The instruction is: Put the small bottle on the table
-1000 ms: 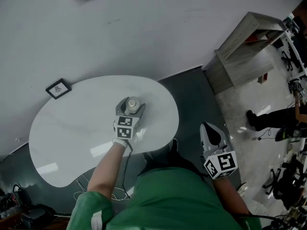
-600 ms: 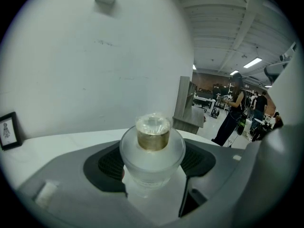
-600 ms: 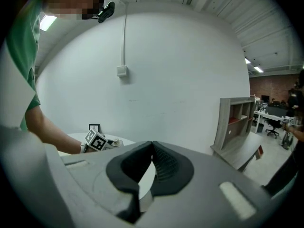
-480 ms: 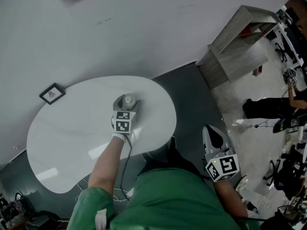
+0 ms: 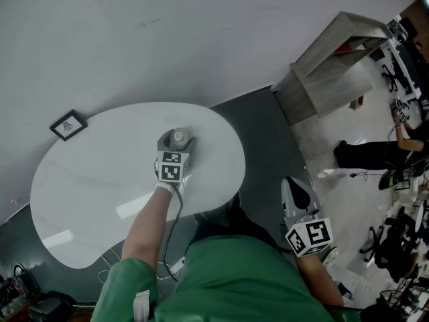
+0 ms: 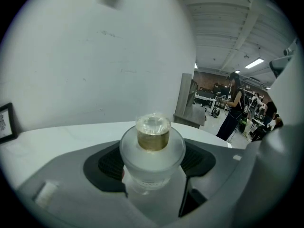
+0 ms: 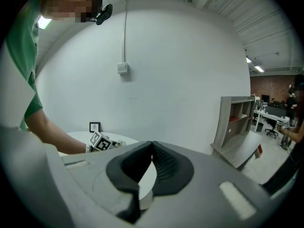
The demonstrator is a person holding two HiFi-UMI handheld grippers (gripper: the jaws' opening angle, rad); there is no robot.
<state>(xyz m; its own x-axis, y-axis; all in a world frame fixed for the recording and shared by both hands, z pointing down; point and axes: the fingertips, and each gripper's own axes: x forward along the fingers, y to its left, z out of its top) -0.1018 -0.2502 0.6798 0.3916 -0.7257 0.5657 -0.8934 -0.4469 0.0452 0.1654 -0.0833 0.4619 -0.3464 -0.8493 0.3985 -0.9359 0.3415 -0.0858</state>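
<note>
The small bottle (image 6: 152,148) is clear frosted plastic with a gold neck and a clear cap, and it stands upright between the jaws of my left gripper (image 6: 152,163), which is shut on it. In the head view the bottle (image 5: 178,137) shows from above over the white oval table (image 5: 87,180), at its right half, with my left gripper (image 5: 175,141) around it. Whether its base touches the tabletop is hidden. My right gripper (image 5: 297,192) hangs off the table at the right, low beside my body, jaws shut with nothing between them (image 7: 151,148).
A small black picture frame (image 5: 68,125) stands at the table's far left edge. A wooden shelf unit (image 5: 332,66) sits against the wall at the right. Cables (image 5: 134,267) lie on the dark floor under the table. A person stands far right.
My left gripper and the bottle have stayed over the same part of the table; only the head camera shifted slightly. The right gripper has barely moved.
</note>
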